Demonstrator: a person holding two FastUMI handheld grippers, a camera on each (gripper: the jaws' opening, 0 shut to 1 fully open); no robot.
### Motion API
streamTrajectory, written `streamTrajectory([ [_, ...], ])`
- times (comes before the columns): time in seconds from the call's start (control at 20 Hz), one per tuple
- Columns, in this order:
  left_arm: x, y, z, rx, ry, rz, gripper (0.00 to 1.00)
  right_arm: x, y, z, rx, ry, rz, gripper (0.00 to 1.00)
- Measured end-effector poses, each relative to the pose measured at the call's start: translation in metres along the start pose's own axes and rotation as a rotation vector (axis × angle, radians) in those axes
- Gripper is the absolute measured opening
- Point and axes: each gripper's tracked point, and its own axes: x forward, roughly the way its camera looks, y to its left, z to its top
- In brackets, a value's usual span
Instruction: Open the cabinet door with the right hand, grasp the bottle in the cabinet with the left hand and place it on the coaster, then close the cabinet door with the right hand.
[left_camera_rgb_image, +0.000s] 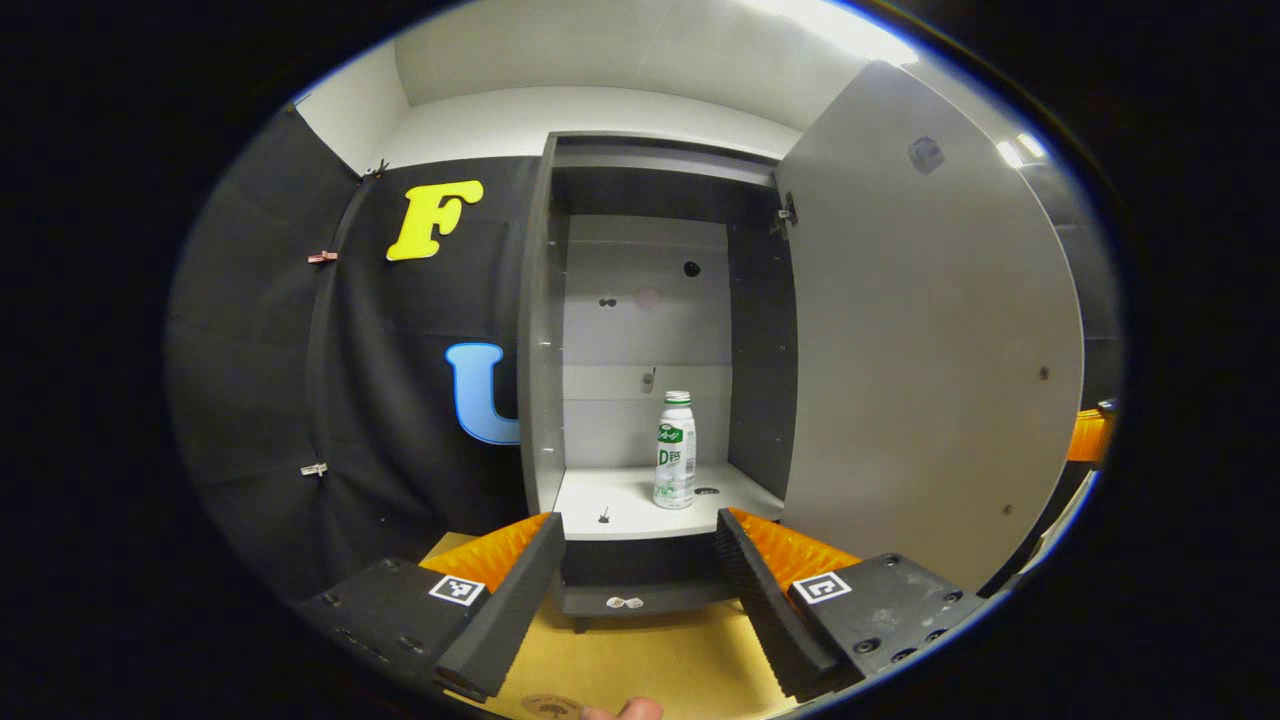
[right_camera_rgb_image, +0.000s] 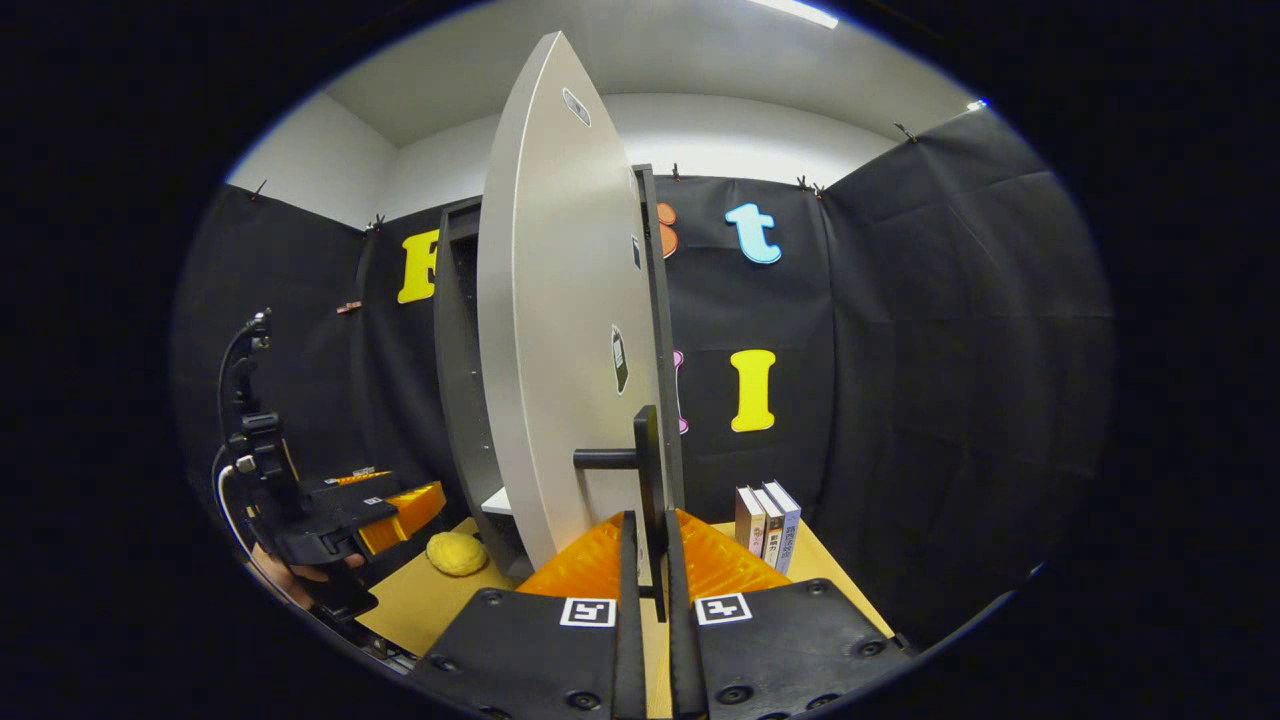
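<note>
The left gripper (left_camera_rgb_image: 635, 560) is hovering with its fingers (left_camera_rgb_image: 505, 600) spread wide apart and nothing between them. In the right gripper view it is showing off to the left, with a hand (right_camera_rgb_image: 300, 572) gripping it from below. The right gripper (right_camera_rgb_image: 648, 590) is holding its fingers (right_camera_rgb_image: 627, 600) nearly together, pinching a thin upright bar between them.

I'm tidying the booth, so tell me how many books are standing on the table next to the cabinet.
3 upright books stand side by side on the tan tabletop, right of the tall grey cabinet's open door, against the black cloth wall. More could be hidden behind the door.
</note>
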Motion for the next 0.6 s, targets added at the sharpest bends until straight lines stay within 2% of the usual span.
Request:
streamTrajectory([
  [0.05,0.01,-0.007,0.002,0.001,-0.003,-0.004,0.96,0.0,0.0,0.0,0.002,0.001,0.004,0.14],
  [0.35,0.078,-0.036,0.003,-0.019,0.006,-0.009,0.96,0.001,-0.012,0.001,0.016,0.002,0.028,0.14],
  [0.6,0.139,-0.039,0.006,-0.019,0.01,0.011,0.96,0.001,-0.029,0.002,0.031,0.005,0.018,0.13],
])
